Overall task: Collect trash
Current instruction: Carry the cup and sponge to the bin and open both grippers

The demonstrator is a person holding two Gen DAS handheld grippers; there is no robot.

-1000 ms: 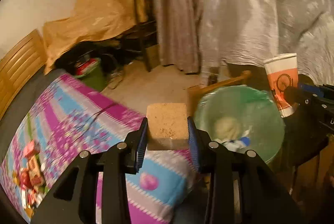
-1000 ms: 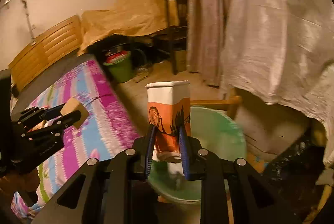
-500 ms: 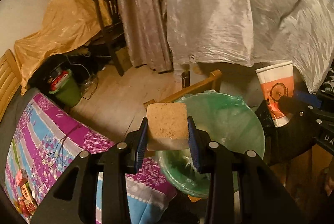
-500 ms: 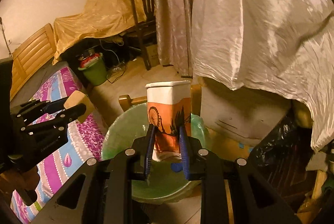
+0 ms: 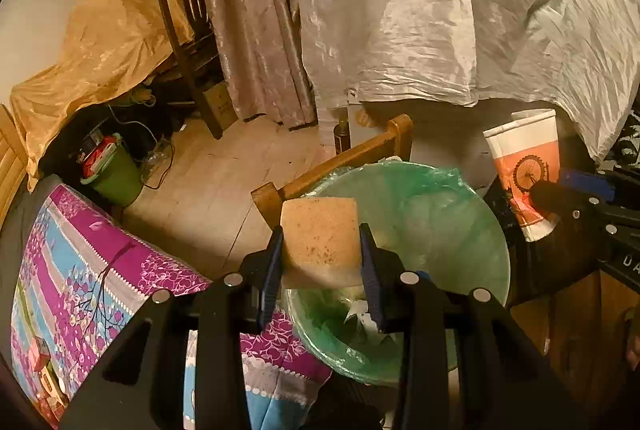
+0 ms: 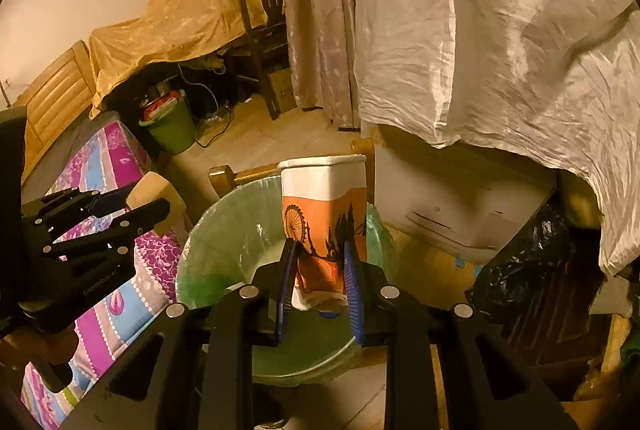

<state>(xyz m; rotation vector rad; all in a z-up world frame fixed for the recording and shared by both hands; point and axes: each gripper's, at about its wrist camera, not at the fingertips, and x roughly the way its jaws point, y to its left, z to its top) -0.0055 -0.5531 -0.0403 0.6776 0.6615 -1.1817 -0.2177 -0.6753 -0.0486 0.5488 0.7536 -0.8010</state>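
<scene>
My left gripper [image 5: 320, 250] is shut on a tan sponge [image 5: 320, 238] and holds it over the near-left rim of a trash bin lined with a green bag [image 5: 432, 226]. Crumpled paper lies in the bin's bottom. My right gripper [image 6: 320, 262] is shut on a squashed orange-and-white paper cup [image 6: 324, 213] and holds it upright above the same bin [image 6: 224, 242]. The cup also shows at the right of the left wrist view [image 5: 524, 169]. The left gripper with the sponge [image 6: 156, 193] shows at the left of the right wrist view.
A bed with a purple and blue sheet [image 5: 92, 278] lies left of the bin. A wooden frame [image 5: 340, 157] stands behind it. A green bucket [image 6: 172, 125], a dark chair [image 6: 256, 21], curtains and white plastic sheeting [image 6: 500, 41] fill the back. A black bag [image 6: 528, 258] sits at right.
Both grippers have swung right from over the bed to above the green-lined bin. Each still holds its item: the sponge now hangs over the bin's rim, the cup over its opening.
</scene>
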